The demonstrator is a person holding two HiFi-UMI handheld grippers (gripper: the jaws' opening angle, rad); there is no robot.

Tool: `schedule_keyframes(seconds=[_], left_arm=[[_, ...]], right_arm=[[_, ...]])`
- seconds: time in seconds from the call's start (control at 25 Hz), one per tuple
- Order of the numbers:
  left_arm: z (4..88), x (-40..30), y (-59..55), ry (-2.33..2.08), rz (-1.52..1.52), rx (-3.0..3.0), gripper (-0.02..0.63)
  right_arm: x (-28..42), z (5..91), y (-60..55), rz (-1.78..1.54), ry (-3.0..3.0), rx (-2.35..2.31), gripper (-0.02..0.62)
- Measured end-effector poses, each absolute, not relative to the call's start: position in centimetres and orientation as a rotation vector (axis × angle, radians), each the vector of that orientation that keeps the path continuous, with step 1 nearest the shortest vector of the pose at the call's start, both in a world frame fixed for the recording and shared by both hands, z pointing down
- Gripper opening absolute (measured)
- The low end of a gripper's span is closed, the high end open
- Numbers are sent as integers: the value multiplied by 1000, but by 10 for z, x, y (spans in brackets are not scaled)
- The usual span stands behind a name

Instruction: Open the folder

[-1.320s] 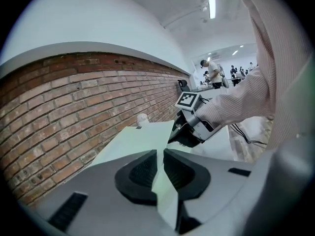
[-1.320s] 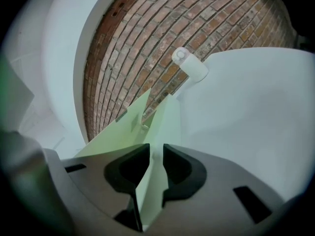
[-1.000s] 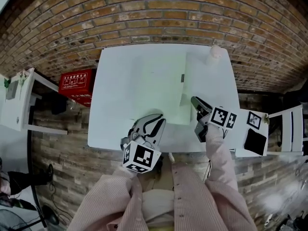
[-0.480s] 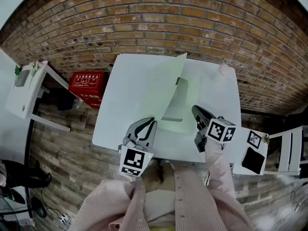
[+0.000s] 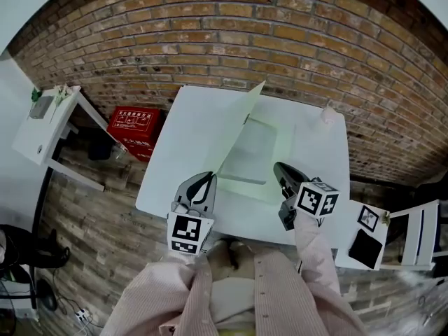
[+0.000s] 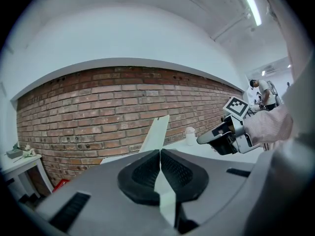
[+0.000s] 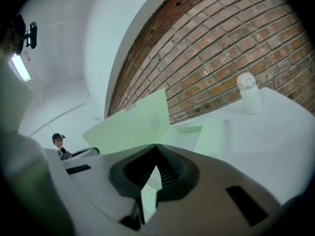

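A pale green folder lies on the white table (image 5: pixel 185 142). Its back sheet (image 5: pixel 262 152) is flat and its cover (image 5: pixel 241 135) stands raised on edge along the left side. My left gripper (image 5: pixel 208 178) is at the cover's near edge. In the left gripper view the cover (image 6: pixel 155 134) runs edge-on straight into the shut jaws (image 6: pixel 160 151). My right gripper (image 5: pixel 278 166) hovers over the back sheet's right part, apart from the cover. In the right gripper view its jaws (image 7: pixel 156 145) look shut, with the cover's face (image 7: pixel 133 124) to the left.
A white bottle (image 5: pixel 327 117) stands at the table's far right corner. A brick wall runs behind the table. A red box (image 5: pixel 133 128) and a white side table (image 5: pixel 49 128) are at the left. A white chair (image 5: pixel 413 229) is at the right.
The cover was just lifting off at the right edge; it has swung up and leftwards onto its edge. The left gripper drew in beside it, and the right gripper came away from it.
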State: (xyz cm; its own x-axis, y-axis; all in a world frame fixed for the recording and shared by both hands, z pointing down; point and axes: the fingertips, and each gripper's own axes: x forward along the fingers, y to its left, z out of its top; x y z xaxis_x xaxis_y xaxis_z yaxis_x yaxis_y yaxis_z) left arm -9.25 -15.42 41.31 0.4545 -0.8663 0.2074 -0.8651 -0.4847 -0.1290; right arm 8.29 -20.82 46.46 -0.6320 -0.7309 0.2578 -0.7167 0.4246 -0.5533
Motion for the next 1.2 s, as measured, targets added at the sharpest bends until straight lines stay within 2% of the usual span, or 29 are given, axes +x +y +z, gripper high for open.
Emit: schedule_keyframes(seconds=[0.76,1.2], left_arm=[[419,-163,-166,1862,-262,-2704,-5],[427,-208,-180,1840,-234,-2802,-5]], right_arm=[[20,449,-212,-995,2664,-1247,5],[-32,450,-210,-962,2651,-1299,5]])
